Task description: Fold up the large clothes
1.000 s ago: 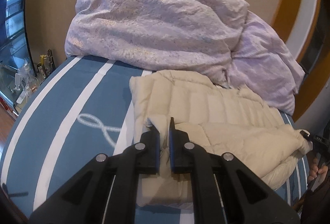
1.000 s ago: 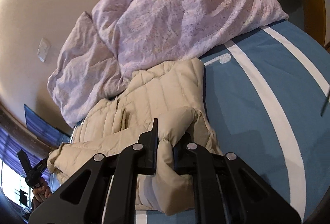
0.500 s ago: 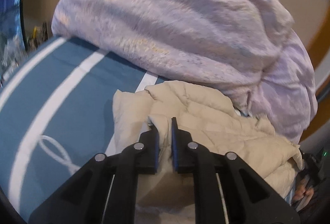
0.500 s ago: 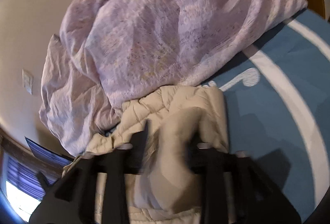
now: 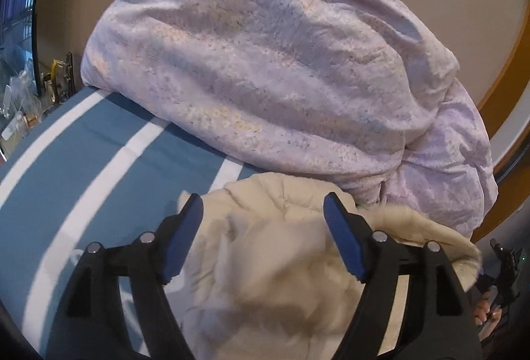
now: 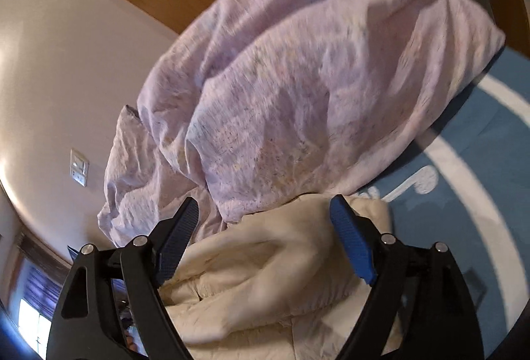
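Both tools wide apart right now: left gripper (image 5: 261, 237) has its blue pads spread w/ nothing between them, right gripper (image 6: 265, 240) same story, fingers splayed, no cloth pinched. The cream puffer jacket (image 5: 291, 277) sits bunched on the blue striped bedspread (image 5: 99, 181), directly below and ahead of both tools, its far edge butting up against the big lilac duvet (image 5: 265, 68) heaped at the wall end. Key relation for whatever comes next: the jacket's long axis looks to run across the bed, from one gripper toward the other. In the left view it stretches off to the right; in the right view (image 6: 281, 277) it stretches off to the left and down. So each gripper hovers over its own end of the bundle, neither clearly nearer; prob a two-handed regrab or a pat-down, though that's a guess. Hard to read: the near part of the jacket is motion-smeared in both views, so can't tell how neat the fold is or where hem and sleeve lie. Bottom of the bundle is cut off by the gripper bodies and frame edge. Whether pads touch the fabric or float just above it, can't tell.
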The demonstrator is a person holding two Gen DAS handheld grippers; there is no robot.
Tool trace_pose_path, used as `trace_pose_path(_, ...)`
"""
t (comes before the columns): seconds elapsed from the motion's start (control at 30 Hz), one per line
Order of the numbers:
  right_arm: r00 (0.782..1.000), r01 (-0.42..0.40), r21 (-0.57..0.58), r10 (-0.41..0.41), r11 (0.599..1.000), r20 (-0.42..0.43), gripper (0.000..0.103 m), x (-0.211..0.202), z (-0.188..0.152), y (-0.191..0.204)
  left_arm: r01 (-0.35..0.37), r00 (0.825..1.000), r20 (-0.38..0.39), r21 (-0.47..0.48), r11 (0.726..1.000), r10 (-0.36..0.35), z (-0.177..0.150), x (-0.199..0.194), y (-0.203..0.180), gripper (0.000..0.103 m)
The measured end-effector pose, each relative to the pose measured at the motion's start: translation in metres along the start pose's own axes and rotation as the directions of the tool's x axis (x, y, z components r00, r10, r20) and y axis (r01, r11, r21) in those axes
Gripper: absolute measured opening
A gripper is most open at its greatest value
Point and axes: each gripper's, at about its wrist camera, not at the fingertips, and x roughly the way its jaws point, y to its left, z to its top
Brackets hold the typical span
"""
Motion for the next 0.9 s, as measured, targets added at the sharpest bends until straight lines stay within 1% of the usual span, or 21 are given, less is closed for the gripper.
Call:
trace_pose_path(0.17,0.998,0.052,-0.052,-0.054,0.997,-0.035,0.083,-0.016,-0.018,-0.004,-0.014,1.000,-0.001,0.023,1.000,0.014,-0.010,-0.019,0.010,0.075)
trace_pose_path(0.3,0.995,0.070,-0.069,-0.075,0.995,-0.067,0.083,-0.018,-0.031,-0.005,-0.017,1.000,-0.023,0.038,0.999,0.017,-0.023,-0.027,0.012,0.075)
trace_pose_path(0.43,0.992,0.077,-0.140,-0.090,0.987,-0.093,0.083,-0.018,-0.044,0.005,-0.004,1.000,-0.027,0.063,0.998,0.005,-0.034,-0.034,0.007,0.075)
trace_pose_path(0.5,0.988,0.092,-0.187,-0.113,0.978,-0.104,0.083,-0.014,-0.050,0.011,0.000,1.000,-0.024,0.084,0.996,0.002,-0.038,-0.035,0.002,0.076)
trace_pose_path(0.6,0.978,0.136,-0.264,-0.172,0.955,-0.119,0.083,0.001,-0.060,0.022,-0.021,1.000,-0.021,0.126,0.992,0.024,-0.044,-0.027,-0.011,0.079)
trace_pose_path(0.67,0.968,0.173,-0.302,-0.219,0.937,-0.124,0.083,0.016,-0.065,0.027,-0.031,0.999,-0.037,0.148,0.988,0.037,-0.049,-0.014,-0.021,0.079)
trace_pose_path(0.77,0.945,0.257,-0.369,-0.311,0.893,-0.096,0.083,0.042,-0.068,0.037,-0.063,0.997,-0.043,0.175,0.983,0.071,-0.054,0.006,-0.033,0.079)
trace_pose_path(0.8,0.940,0.275,-0.383,-0.330,0.882,-0.086,0.083,0.048,-0.068,0.039,-0.076,0.996,-0.039,0.184,0.980,0.084,-0.055,0.013,-0.037,0.079)
trace_pose_path(0.9,0.914,0.341,-0.433,-0.401,0.834,-0.053,0.083,0.072,-0.067,0.045,-0.142,0.989,-0.002,0.220,0.965,0.146,-0.056,0.032,-0.049,0.079)
